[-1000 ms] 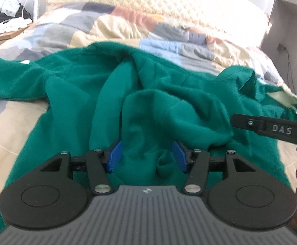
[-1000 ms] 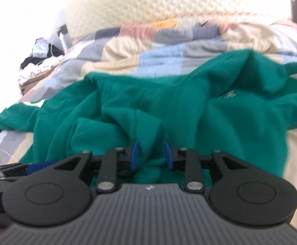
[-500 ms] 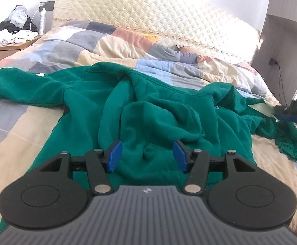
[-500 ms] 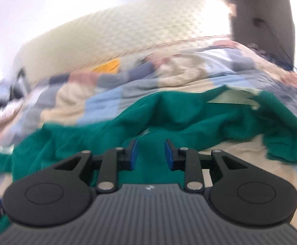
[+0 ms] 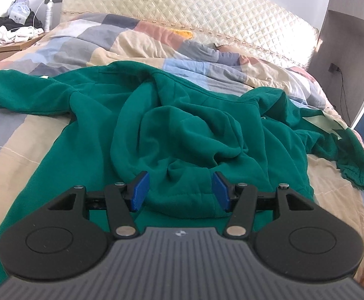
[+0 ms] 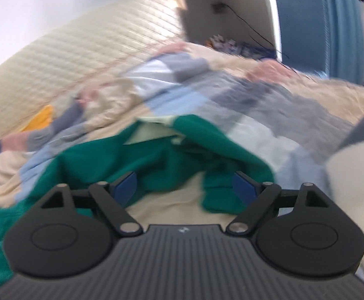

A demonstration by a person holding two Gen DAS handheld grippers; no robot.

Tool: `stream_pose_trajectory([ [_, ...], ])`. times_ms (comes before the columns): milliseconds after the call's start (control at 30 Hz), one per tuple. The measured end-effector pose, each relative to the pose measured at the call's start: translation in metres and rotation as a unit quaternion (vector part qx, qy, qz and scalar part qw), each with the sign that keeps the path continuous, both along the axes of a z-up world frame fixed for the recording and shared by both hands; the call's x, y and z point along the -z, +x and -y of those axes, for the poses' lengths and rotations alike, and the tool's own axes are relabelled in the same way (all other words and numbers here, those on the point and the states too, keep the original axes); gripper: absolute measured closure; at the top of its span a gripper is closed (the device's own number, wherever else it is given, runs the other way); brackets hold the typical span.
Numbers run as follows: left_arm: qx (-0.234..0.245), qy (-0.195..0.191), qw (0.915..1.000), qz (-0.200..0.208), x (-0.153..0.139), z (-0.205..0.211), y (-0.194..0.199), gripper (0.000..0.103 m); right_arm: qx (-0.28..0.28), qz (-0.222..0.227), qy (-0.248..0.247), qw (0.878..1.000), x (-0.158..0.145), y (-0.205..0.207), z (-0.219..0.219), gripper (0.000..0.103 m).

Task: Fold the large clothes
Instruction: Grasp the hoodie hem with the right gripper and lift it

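Note:
A large green sweatshirt (image 5: 187, 135) lies crumpled across the patchwork duvet (image 5: 121, 40), one sleeve stretched left and the other trailing right to its cuff (image 5: 354, 172). My left gripper (image 5: 179, 191) hovers at the near hem with its blue pads (image 5: 139, 191) apart; a fold of the hem lies between them without being pressed. In the blurred right wrist view my right gripper (image 6: 184, 187) is over the right sleeve (image 6: 171, 150). Its jaws are opening, and the cuff end (image 6: 217, 195) lies loose between the pads on the duvet.
A quilted cream headboard (image 5: 207, 7) runs along the back. At far left, a nightstand (image 5: 9, 47) carries heaped clothes and a bottle. A grey wardrobe panel (image 5: 342, 50) with a cable stands at right, with a blue chair (image 6: 302, 27) and curtain beyond it.
My right gripper swung right, from the sweatshirt's middle to the sleeve end, and its jaws spread wide. My left gripper drew back a little, and the right gripper left its view.

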State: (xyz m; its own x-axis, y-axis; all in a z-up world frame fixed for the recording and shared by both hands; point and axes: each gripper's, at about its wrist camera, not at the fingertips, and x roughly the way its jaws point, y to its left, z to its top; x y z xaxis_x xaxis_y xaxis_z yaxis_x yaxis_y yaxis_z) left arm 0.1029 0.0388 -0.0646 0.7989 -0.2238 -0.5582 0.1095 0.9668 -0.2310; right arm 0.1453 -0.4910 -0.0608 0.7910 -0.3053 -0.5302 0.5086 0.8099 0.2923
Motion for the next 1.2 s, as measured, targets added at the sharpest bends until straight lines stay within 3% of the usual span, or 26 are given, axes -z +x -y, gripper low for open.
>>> stream_pose_trajectory([
  [333, -0.021, -0.049, 0.9983, -0.024, 0.007, -0.016, 0.027, 0.041, 0.06, -0.032, -0.015, 0.998, 0.047, 0.02, 0.08, 0.018],
  [433, -0.03, -0.086, 0.9949, -0.044, 0.015, -0.025, 0.039, 0.041, 0.036, -0.011, 0.028, 0.999, 0.063, 0.022, 0.097, 0.02],
  [467, -0.035, -0.09, 0.9941, -0.048, 0.017, -0.027, 0.043, 0.041, 0.022, -0.008, 0.066, 0.998, 0.073, 0.025, 0.106, 0.025],
  [500, -0.04, -0.092, 0.9936, -0.052, 0.019, -0.028, 0.045, 0.041, 0.021, -0.011, 0.093, 0.995, 0.083, 0.028, 0.113, 0.04],
  [533, -0.042, -0.094, 0.9931, -0.055, 0.021, -0.029, 0.048, 0.041, 0.025, -0.017, 0.105, 0.994, 0.089, 0.029, 0.116, 0.052],
  [700, -0.044, -0.107, 0.9916, -0.058, 0.024, -0.036, 0.056, 0.041, 0.032, 0.001, 0.132, 0.991, 0.091, 0.029, 0.128, 0.086],
  [833, -0.046, -0.13, 0.9885, -0.062, 0.023, -0.043, 0.056, 0.041, 0.026, 0.015, 0.105, 0.994, 0.055, 0.032, 0.136, 0.094],
  [967, -0.046, -0.154, 0.9851, -0.06, 0.019, -0.049, 0.053, 0.041, 0.025, 0.03, 0.08, 0.996, -0.009, 0.023, 0.151, 0.095],
  [1200, -0.043, -0.17, 0.983, -0.056, 0.011, -0.057, 0.05, 0.041, -0.015, -0.009, 0.052, 0.999, -0.113, 0.014, 0.151, 0.095],
])
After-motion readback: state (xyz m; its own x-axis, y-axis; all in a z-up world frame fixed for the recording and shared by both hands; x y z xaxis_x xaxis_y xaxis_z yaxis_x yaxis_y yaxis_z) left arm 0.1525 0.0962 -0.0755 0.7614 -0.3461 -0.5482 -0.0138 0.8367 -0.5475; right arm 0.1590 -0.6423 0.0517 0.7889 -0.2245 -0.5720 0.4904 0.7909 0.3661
